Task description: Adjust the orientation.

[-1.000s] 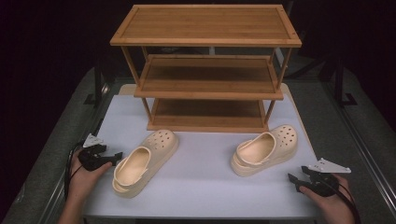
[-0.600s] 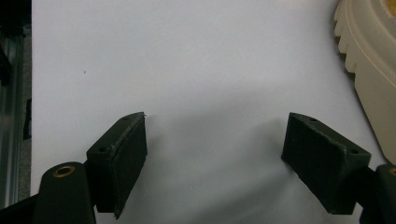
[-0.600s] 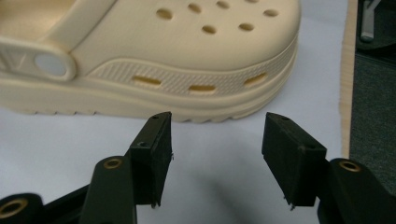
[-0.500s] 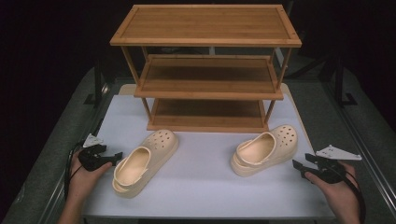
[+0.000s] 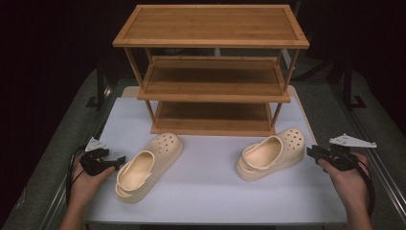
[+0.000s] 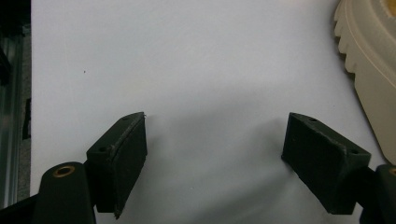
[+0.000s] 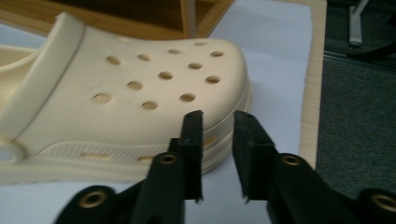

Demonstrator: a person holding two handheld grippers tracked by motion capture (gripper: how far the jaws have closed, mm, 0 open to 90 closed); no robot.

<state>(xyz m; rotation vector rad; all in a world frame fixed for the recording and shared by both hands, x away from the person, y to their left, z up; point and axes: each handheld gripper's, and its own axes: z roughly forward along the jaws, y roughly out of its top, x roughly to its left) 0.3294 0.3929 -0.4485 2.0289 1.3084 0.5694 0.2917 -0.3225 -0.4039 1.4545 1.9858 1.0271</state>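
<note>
**A:** Looking down from the high view, what lies on the surface (image 5: 210,191)?

**B:** Two cream clogs on the white sheet, in front of a three-tier wooden shoe rack (image 5: 213,72). The left clog (image 5: 148,165) lies toe toward the rack, angled right; the right clog (image 5: 273,153) sits near the sheet's right edge, toe pointing up and right.

**A:** And the hands?

**B:** The left gripper (image 5: 119,160) is just beside the left clog's heel, not touching it as far as I can tell. The right gripper (image 5: 311,152) points at the toe of the right clog, very near it.

**A:** What does the left gripper view give?

**B:** Its jaws stand wide apart over bare white sheet with nothing between them. The ridged sole edge of the left clog (image 6: 369,70) runs down the right border.

**A:** And the right gripper view?

**B:** The right gripper (image 7: 218,156) has just been closing its jaws; a narrow gap is left, and nothing sits between the pads. The right clog (image 7: 140,93) is directly ahead, with its holed toe and sole rim just beyond the fingertips (image 7: 192,130). Whether they touch it I cannot tell.
</note>
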